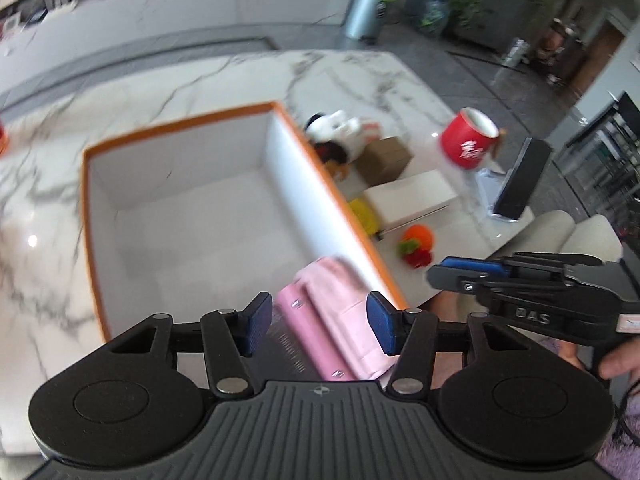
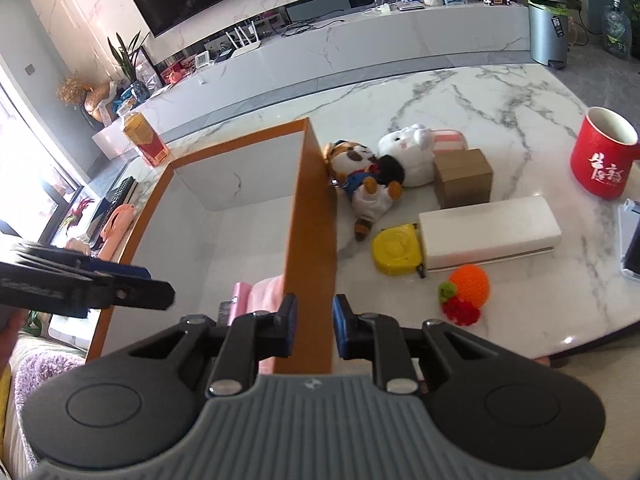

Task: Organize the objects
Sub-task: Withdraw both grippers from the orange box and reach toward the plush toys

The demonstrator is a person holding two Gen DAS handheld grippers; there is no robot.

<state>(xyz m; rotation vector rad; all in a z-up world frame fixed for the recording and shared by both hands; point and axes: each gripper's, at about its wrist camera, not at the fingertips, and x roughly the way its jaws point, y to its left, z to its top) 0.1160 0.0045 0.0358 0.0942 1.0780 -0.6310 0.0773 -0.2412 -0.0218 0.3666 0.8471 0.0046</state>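
An orange-rimmed white box (image 1: 86, 200) stands open on the marble table; it also shows in the right wrist view (image 2: 308, 216). My left gripper (image 1: 320, 324) is open over its near right corner, with a pink case (image 1: 340, 312) between the fingers, lying in the box. The pink case shows in the right wrist view (image 2: 260, 292) too. My right gripper (image 2: 314, 326) is open and straddles the box's right wall near its front end. Right of the box lie two plush toys (image 2: 372, 176), a cardboard box (image 2: 462, 178), a white block (image 2: 490, 230), a yellow tape measure (image 2: 396, 252) and an orange knitted fruit (image 2: 468, 288).
A red mug (image 2: 600, 156) stands at the table's far right, beside a phone on a stand (image 2: 632, 240). A red-yellow carton (image 2: 144, 140) stands behind the box. A TV console and a grey planter (image 2: 548, 32) lie beyond the table. A sofa is at the near edge.
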